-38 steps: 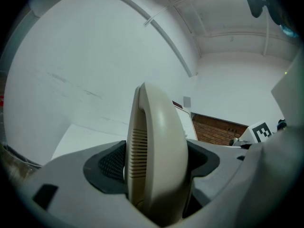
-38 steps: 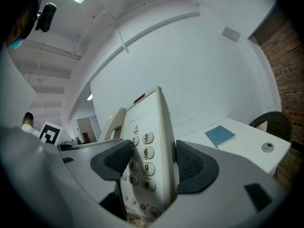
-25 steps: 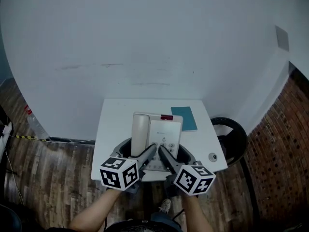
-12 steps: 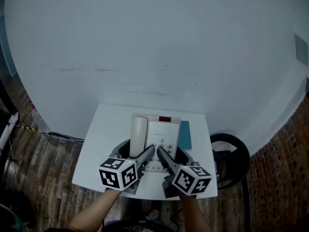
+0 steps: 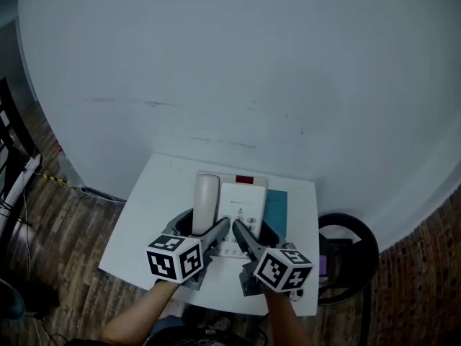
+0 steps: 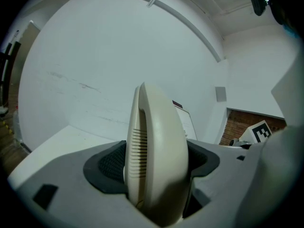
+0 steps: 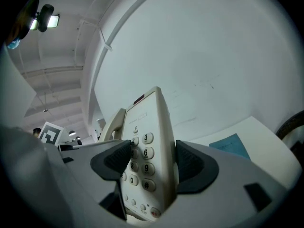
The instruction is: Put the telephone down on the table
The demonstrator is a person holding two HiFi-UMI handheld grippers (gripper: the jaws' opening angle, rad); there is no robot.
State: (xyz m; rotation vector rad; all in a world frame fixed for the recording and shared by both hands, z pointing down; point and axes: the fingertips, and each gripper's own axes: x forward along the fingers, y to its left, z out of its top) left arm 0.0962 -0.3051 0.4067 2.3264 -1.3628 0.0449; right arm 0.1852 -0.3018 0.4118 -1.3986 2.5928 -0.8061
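Note:
A beige desk telephone (image 5: 243,202) with its handset (image 5: 205,199) on the left side is held over the white table (image 5: 155,211). My left gripper (image 5: 206,227) is shut on the handset (image 6: 156,160), whose ribbed earpiece end fills the left gripper view between the dark pads. My right gripper (image 5: 257,231) is shut on the keypad body (image 7: 147,151), with pads on both of its sides. The left gripper (image 6: 156,172) and right gripper (image 7: 149,167) sit side by side at the phone's near end. Whether the phone's base touches the table cannot be told.
A teal booklet (image 5: 276,207) lies on the table just right of the phone. A black round stool or bin (image 5: 351,245) stands on the wood floor at the right. A white wall (image 5: 238,71) rises behind the table. Dark furniture (image 5: 11,143) stands at the far left.
Both grippers stay shut on the phone. The phone now reaches farther past the teal booklet, towards the wall. The head view has swung, so the table sits differently in frame.

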